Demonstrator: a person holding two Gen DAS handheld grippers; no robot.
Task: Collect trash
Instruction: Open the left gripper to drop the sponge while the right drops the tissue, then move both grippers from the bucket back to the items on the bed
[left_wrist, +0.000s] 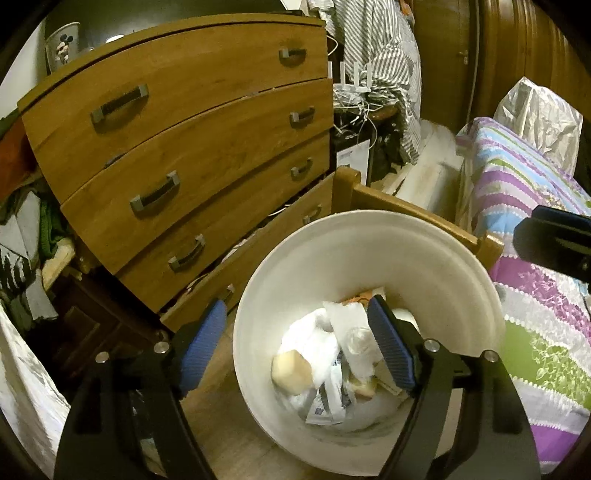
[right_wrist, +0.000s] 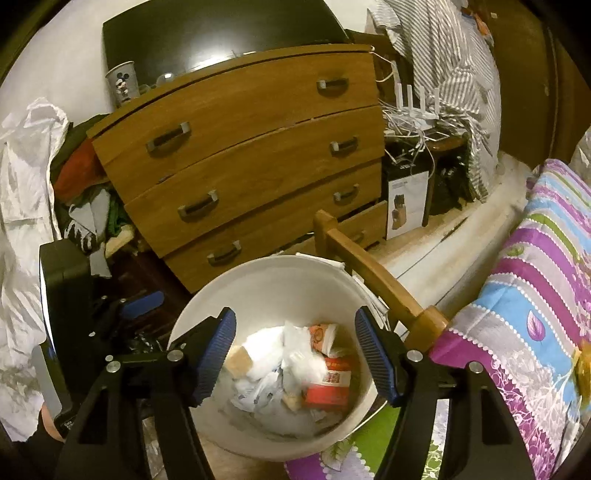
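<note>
A white round bin (left_wrist: 369, 236) stands on the floor beside the bed; it also shows in the right wrist view (right_wrist: 258, 273). Inside lies a heap of trash (left_wrist: 332, 362): white crumpled paper, a beige lump, printed wrappers. The right wrist view shows the same trash (right_wrist: 295, 369) with a red and orange packet (right_wrist: 328, 384). My left gripper (left_wrist: 295, 347) is open and empty, over the bin's left rim. My right gripper (right_wrist: 295, 354) is open and empty, above the bin's mouth. The left gripper shows at the left of the right wrist view (right_wrist: 140, 306).
A wooden chest of drawers (left_wrist: 184, 147) stands close behind the bin. A wooden bed frame rail (right_wrist: 373, 280) runs past the bin's right side. A striped, flowered bedspread (right_wrist: 517, 295) fills the right. Clothes and cables are piled around the chest.
</note>
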